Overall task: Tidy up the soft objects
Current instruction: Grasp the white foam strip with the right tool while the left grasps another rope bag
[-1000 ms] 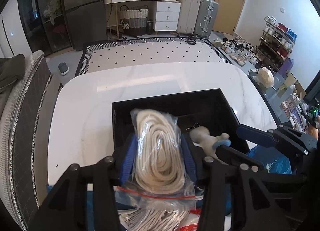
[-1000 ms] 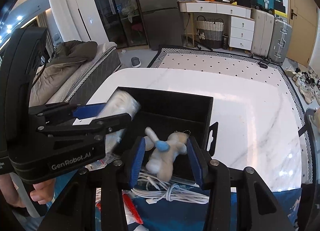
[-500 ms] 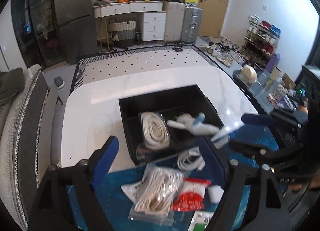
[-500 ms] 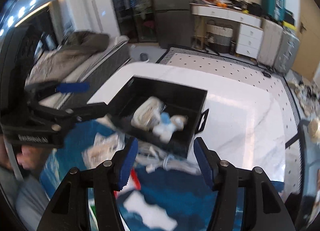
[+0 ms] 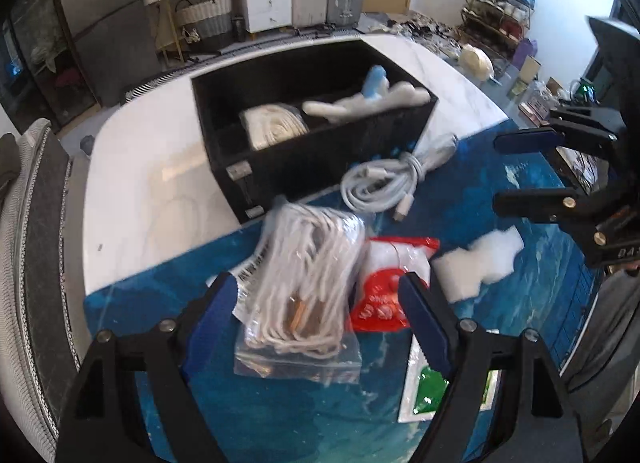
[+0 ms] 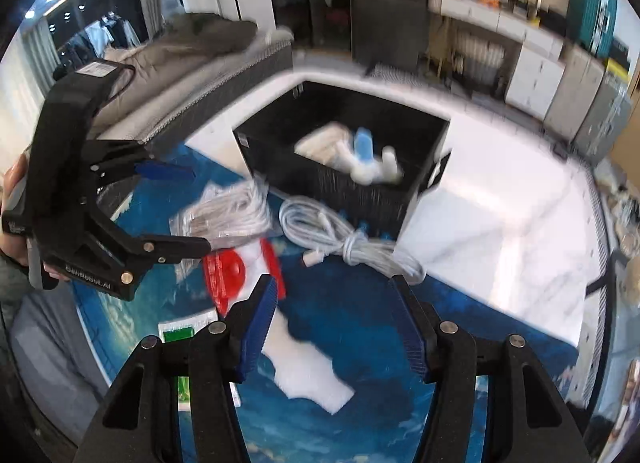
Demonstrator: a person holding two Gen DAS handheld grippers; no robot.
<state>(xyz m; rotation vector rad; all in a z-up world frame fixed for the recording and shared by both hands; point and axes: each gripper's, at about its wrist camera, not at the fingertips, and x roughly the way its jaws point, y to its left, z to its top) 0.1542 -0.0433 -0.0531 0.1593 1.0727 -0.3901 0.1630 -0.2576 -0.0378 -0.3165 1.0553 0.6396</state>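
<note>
Both grippers were spread and empty: left gripper (image 5: 316, 303) hovered over the bagged rope (image 5: 304, 287) on the blue mat (image 5: 500, 303), right gripper (image 6: 334, 327) over the white foam (image 6: 308, 371), while rope coil (image 5: 274, 127) and plush toy (image 5: 368, 101) lay in the black bin (image 5: 320, 159).

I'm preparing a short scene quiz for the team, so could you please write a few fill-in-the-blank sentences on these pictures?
1. The rope bundle and plush toy lie inside the ____ bin.
2. The white cable lies on the ____ cloth.
3. Both the left gripper and right gripper are ____.

Missing words: black; blue; open
</note>
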